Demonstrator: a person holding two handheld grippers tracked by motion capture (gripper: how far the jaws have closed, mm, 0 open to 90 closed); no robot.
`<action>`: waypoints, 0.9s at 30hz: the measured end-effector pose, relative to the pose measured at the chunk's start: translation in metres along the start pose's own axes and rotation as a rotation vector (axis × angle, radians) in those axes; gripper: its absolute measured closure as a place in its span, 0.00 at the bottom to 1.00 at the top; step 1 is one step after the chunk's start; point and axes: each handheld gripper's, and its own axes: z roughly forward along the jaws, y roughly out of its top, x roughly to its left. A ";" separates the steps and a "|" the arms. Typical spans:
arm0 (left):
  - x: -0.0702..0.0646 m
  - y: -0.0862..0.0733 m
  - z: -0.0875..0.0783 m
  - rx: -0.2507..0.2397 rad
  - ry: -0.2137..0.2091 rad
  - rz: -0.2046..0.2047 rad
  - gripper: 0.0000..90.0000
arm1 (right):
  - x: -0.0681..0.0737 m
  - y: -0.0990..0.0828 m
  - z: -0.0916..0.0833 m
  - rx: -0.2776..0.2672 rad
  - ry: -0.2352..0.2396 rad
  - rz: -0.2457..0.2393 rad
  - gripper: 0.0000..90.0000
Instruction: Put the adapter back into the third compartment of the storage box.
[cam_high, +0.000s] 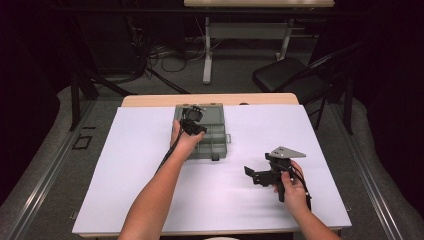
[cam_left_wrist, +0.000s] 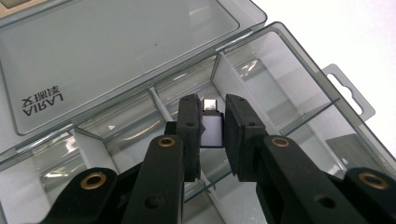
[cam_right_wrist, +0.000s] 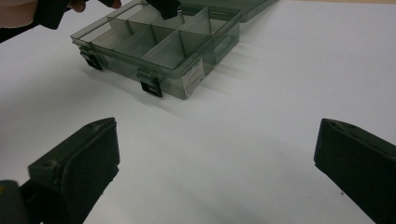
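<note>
High view: your left gripper (cam_high: 192, 126) sat over the smoky compartment box (cam_high: 218, 131), which lay open near the far middle of the white table sheet (cam_high: 125, 170), lid flipped back toward the far edge. Your right gripper (cam_high: 265, 172) rested well apart from it, near the right front of the sheet, pointing left toward the box.

Left gripper view: you had the jaws nearly closed on a small white adapter (cam_left_wrist: 213, 126) with a metal plug end on top, pads pressing it from both sides, held upright just above a middle compartment of the box (cam_left_wrist: 280, 70). The nearby compartments looked empty; one at the right edge held a flat grey piece (cam_left_wrist: 348, 147), can't tell what. The clear lid (cam_left_wrist: 116, 51) lay open behind, with a printed label.

Right gripper view: your jaws stood wide apart with nothing between them, bare sheet (cam_right_wrist: 261, 116) underneath. The box (cam_right_wrist: 187, 56) sat ahead, latches facing you, dividers visible, the compartments on show empty, your left gripper (cam_right_wrist: 163, 7) dipping in at the top.
</note>
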 end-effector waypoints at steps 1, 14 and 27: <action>0.000 0.000 0.000 0.000 -0.001 -0.001 0.85 | 0.000 0.000 0.000 0.001 0.002 0.000 0.00; -0.001 0.001 0.000 -0.008 -0.007 -0.001 0.85 | 0.000 0.000 0.000 -0.001 0.002 -0.003 0.00; 0.000 0.001 -0.002 -0.033 -0.024 -0.002 0.71 | 0.001 0.000 0.001 0.004 0.003 -0.003 0.01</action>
